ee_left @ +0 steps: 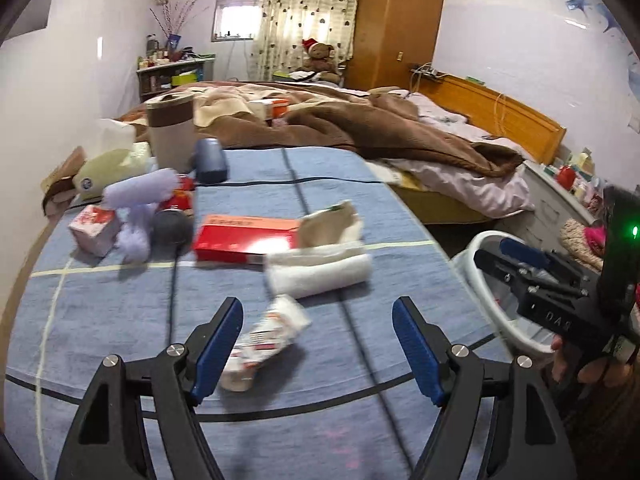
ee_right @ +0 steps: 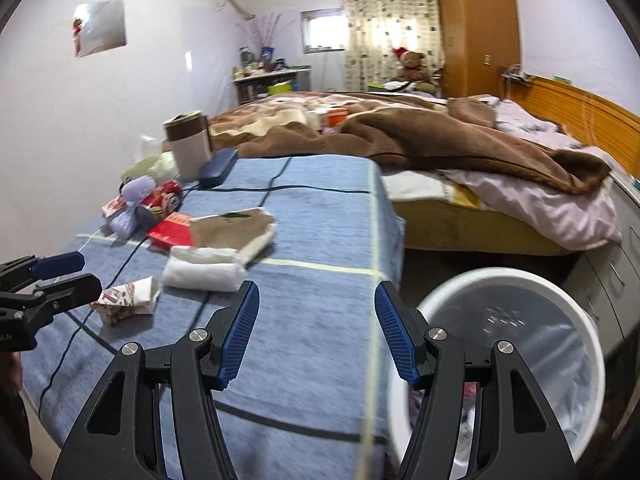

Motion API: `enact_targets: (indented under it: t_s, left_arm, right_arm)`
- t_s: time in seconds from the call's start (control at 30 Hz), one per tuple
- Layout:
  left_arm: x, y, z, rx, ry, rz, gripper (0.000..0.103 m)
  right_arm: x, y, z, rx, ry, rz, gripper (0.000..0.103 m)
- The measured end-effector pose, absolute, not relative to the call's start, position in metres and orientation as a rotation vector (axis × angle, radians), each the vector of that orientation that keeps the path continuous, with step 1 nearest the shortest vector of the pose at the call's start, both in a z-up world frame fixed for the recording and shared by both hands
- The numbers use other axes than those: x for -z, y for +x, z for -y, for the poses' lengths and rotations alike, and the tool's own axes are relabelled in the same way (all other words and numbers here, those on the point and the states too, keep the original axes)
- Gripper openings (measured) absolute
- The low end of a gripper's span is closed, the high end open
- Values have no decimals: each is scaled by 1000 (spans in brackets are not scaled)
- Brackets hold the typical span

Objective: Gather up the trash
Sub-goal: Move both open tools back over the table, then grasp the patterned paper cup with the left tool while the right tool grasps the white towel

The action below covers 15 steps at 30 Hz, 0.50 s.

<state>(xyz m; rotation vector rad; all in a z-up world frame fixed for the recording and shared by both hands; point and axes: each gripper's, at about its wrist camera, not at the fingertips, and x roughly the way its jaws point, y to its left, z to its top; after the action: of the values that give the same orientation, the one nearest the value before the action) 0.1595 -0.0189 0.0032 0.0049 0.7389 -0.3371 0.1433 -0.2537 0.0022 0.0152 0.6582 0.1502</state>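
A crumpled red-and-white wrapper (ee_left: 262, 344) lies on the blue cloth table (ee_left: 320, 420), between and just beyond my open left gripper (ee_left: 318, 350); it also shows in the right wrist view (ee_right: 126, 300). My left gripper (ee_right: 70, 274) shows there, close beside the wrapper. My right gripper (ee_right: 316, 330) is open and empty over the table's right edge, beside the white trash bin (ee_right: 516, 340). In the left wrist view the right gripper (ee_left: 508, 258) hovers over the bin (ee_left: 484, 276).
On the table lie a rolled white towel (ee_left: 320, 272), a torn brown paper bag (ee_left: 328, 226), a red box (ee_left: 244, 238), a lilac plush toy (ee_left: 138, 208), a dark case (ee_left: 210, 160) and a lidded canister (ee_left: 170, 132). A bed (ee_right: 460, 152) stands behind.
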Motion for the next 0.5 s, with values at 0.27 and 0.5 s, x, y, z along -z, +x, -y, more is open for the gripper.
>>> enact_targets:
  t_s: [0.27, 0.5]
  left_arm:
    - [18, 177, -7, 308, 16, -807, 79]
    - [43, 191, -13, 337, 21, -883, 79]
  right_arm:
    - [0, 166, 226, -236, -34, -676, 62]
    - [9, 191, 203, -315, -64, -722, 62]
